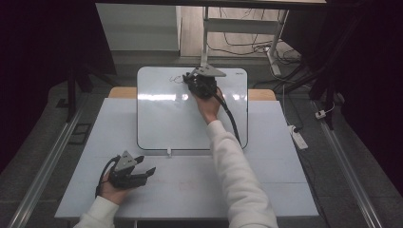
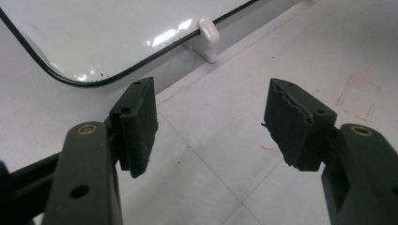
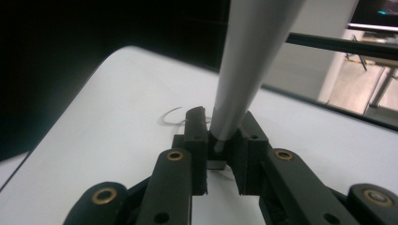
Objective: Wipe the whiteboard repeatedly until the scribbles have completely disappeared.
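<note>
White tabletop [image 1: 266,190] bearing a whiteboard [image 1: 161,118]: the right gripper [image 3: 224,136] pinches a grey marker [image 3: 248,61] (tip on the board's far edge); the left gripper [image 2: 211,126] rests nearby, jaws spread, holding nothing.

At the lower centre of the frame, the right tool [image 3: 220,140] is clamping a long grey tapered marker [image 3: 248,61], which is rising toward the top edge. Its tip is resting on the glossy white board [image 3: 117,140], just beside a thin curved dark stroke [image 3: 170,117] left of centre.
</note>
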{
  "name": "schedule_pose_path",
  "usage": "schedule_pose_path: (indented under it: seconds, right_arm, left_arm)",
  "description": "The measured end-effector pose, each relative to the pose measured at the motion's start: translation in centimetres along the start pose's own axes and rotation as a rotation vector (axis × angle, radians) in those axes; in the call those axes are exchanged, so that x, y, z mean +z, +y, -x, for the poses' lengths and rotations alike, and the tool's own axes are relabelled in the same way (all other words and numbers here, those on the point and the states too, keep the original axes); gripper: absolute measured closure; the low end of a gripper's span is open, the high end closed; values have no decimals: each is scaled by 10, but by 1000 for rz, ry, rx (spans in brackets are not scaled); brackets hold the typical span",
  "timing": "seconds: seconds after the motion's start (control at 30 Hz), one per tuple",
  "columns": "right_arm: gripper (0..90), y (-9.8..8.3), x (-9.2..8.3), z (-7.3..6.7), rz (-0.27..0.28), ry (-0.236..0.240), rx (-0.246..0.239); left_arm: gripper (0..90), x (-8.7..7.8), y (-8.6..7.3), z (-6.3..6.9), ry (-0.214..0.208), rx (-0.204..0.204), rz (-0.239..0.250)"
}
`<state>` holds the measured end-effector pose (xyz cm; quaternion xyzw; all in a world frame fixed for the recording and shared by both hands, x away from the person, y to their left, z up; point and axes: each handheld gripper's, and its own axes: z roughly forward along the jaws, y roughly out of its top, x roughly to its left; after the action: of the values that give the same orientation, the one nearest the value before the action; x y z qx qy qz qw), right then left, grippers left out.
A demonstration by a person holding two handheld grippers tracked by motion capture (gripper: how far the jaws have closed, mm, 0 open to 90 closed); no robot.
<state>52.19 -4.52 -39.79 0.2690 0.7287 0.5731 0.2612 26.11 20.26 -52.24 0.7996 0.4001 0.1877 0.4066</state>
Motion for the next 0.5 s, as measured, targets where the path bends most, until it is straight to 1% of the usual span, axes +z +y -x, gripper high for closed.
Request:
schedule_pose_path:
  seconds: [0.03, 0.07, 0.1, 0.17, 0.2, 0.23, 0.27, 0.3, 0.37, 0.4, 0.43, 0.47, 0.5]
  right_arm:
    - [776, 0, 2, -4, -6, 2, -23]
    - [777, 1, 2, -4, -7, -3, -30]
    - [777, 1, 2, 0, 4, -5, -13]
    - [776, 6, 0, 11, 28, -64, 22]
    - [777, 9, -2, 15, 41, -76, 53]
    - [777, 10, -3, 18, 49, -77, 69]
    - [777, 9, -3, 16, 43, -75, 61]
    - [777, 8, -2, 11, 22, -61, 37]
    - [776, 2, 4, -4, -20, 2, -17]
    - [777, 1, 6, -10, -30, 16, -41]
    - [777, 2, 7, -13, -33, 14, -53]
    - [777, 3, 7, -12, -33, 10, -59]
    - [777, 4, 7, -9, -18, 3, -45]
  left_arm:
    - [355, 0, 0, 1, 1, 2, 1]
    - [355, -1, 0, 1, 2, 3, 3]
    - [355, -2, 0, 1, 3, 3, 5]
    - [355, -2, 0, 1, 4, 2, 5]
    - [355, -2, 0, 1, 3, 0, 5]
    - [355, -2, -1, 0, 1, -2, 5]
    - [355, -1, 0, 0, 2, -2, 3]
    - [355, 0, 0, 0, 0, -2, 2]
    - [355, 0, 0, 0, 1, 0, 0]
    - [355, 0, 0, 0, 1, -1, 1]
    - [355, -1, 0, 0, 1, 0, 1]
    - [355, -2, 0, 1, 3, 1, 3]
    - [355, -2, 0, 1, 5, 0, 4]
